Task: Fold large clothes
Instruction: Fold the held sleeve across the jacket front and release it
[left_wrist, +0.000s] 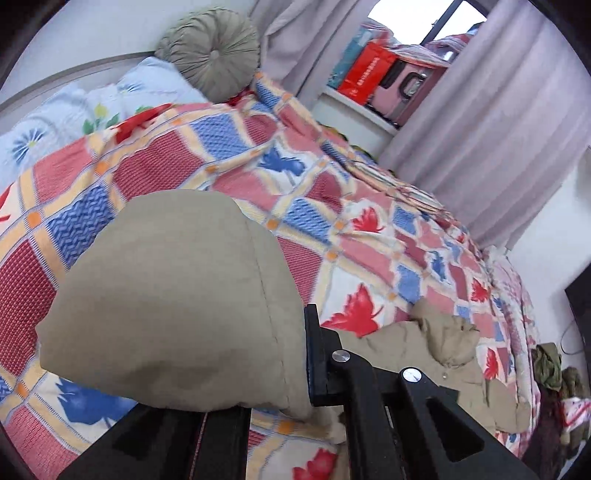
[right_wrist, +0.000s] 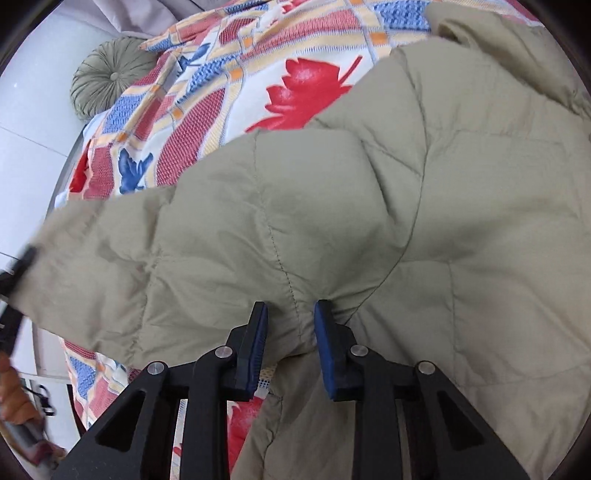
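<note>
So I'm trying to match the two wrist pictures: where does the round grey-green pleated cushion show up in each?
Left wrist view: round grey-green pleated cushion at top, left of centre, against the wall above the patchwork quilt.
Right wrist view: the cushion is at upper left, partly behind the quilt's edge.
Shared landmark: the beige quilted jacket, large in both views' foreground.

The padded khaki jacket (left_wrist: 173, 306) covers the left gripper's (left_wrist: 291, 354) left finger — only its right finger (left_wrist: 314, 354) shows. At the right-wrist view's left edge, a black tool (right_wrist: 16, 273) gripping the sleeve end is blurred and cut off.
</note>
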